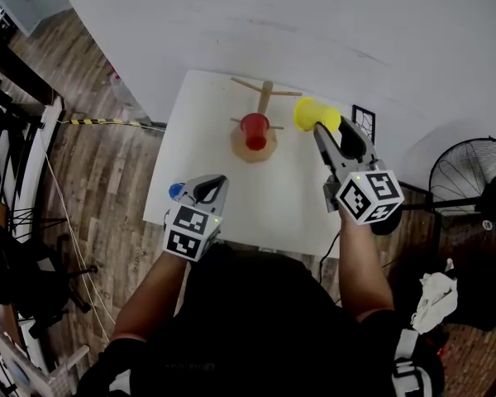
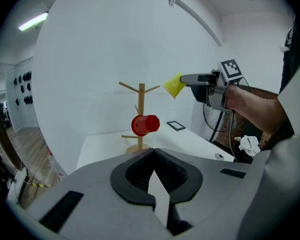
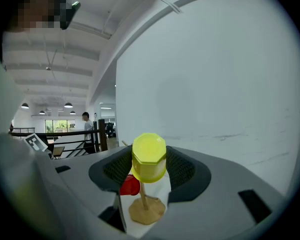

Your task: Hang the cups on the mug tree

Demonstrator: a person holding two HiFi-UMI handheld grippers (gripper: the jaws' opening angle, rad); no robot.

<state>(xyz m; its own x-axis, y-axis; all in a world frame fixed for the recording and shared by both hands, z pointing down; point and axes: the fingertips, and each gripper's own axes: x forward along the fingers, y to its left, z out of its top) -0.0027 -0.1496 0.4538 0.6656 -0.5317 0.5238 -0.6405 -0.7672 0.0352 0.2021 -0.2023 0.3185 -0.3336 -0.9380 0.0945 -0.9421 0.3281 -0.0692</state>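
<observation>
A wooden mug tree (image 1: 263,106) stands at the far side of the white table (image 1: 298,197), with a red cup (image 1: 255,131) hung on a lower peg. The red cup (image 2: 145,125) and the mug tree (image 2: 140,115) also show in the left gripper view. My right gripper (image 1: 321,129) is shut on a yellow cup (image 1: 316,114), held in the air right of the tree's top pegs. In the right gripper view the yellow cup (image 3: 149,157) sits between the pads, above the tree's base (image 3: 147,209). My left gripper (image 1: 219,180) is shut and empty near the table's front left.
A small dark frame (image 1: 362,121) lies at the table's far right edge. A blue object (image 1: 175,191) sits beside my left gripper. A floor fan (image 1: 471,180) stands right of the table; a white wall is close behind it.
</observation>
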